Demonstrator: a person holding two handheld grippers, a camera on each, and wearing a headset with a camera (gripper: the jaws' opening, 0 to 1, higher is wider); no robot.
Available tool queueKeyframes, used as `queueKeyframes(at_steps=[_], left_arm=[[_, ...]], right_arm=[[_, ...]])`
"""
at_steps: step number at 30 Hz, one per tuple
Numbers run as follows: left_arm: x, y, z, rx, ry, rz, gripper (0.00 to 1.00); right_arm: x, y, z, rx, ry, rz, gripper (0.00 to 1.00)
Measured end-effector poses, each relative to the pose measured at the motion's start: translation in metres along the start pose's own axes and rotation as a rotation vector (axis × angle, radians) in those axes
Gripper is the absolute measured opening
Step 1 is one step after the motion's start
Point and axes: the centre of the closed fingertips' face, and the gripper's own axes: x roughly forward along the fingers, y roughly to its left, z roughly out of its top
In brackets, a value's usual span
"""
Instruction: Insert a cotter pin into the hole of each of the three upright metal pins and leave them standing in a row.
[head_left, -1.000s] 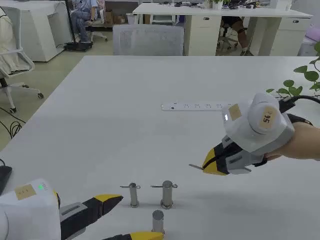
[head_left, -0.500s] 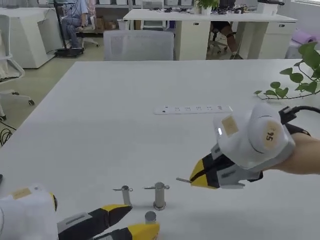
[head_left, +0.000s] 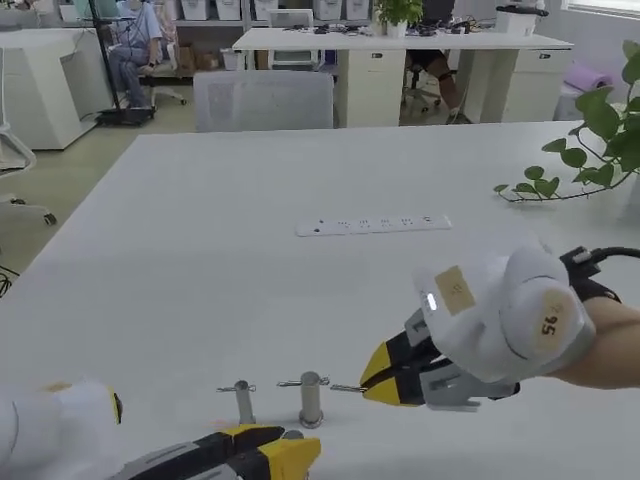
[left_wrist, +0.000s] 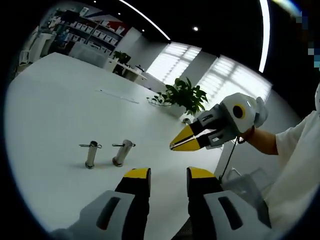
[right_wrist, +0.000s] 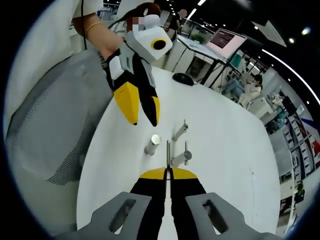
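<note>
Two upright metal pins (head_left: 243, 400) (head_left: 311, 398) stand side by side near the table's front edge, each with a cotter pin through its top. In the right gripper view a third pin (right_wrist: 152, 144), with a bare top, stands just in front of them. My right gripper (head_left: 372, 380) is shut on a thin cotter pin (head_left: 346, 388), whose tip points left, close to the right-hand pin. From the bottom edge my left gripper (head_left: 285, 452) reaches in, open, its yellow tips by the bare pin. Its jaws (left_wrist: 169, 172) stand apart with nothing between them.
A white power strip (head_left: 372, 225) lies mid-table. A green plant (head_left: 590, 150) leans in from the right edge. A grey chair (head_left: 262, 100) stands behind the table's far edge. A dark object (right_wrist: 184, 79) lies farther along the table.
My right gripper has moved left and down with the cotter pin, nearer the pins. My left gripper has shifted right, over the bare pin. The head camera has tilted.
</note>
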Motion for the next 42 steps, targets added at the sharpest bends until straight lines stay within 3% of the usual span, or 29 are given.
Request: queueKeyframes(at_steps=[6,18,27,42], left_arm=[[0.005,-0.003,-0.002,-0.049,0.014,-0.007,0.22],[0.017,-0.012,0.004,-0.148,0.002,-0.043,0.20],[0.021,-0.013,-0.003,-0.138,0.034,-0.047,0.12],[0.026,-0.015,-0.004,-0.118,0.049,-0.055,0.03]], right_arm=[[0.000,0.009,0.003,-0.012,-0.001,0.000,0.03],[0.003,0.022,0.008,-0.043,0.000,-0.011,0.03],[0.002,0.025,0.011,-0.051,-0.002,-0.019,0.03],[0.004,0.027,0.015,-0.056,-0.002,-0.018,0.03]])
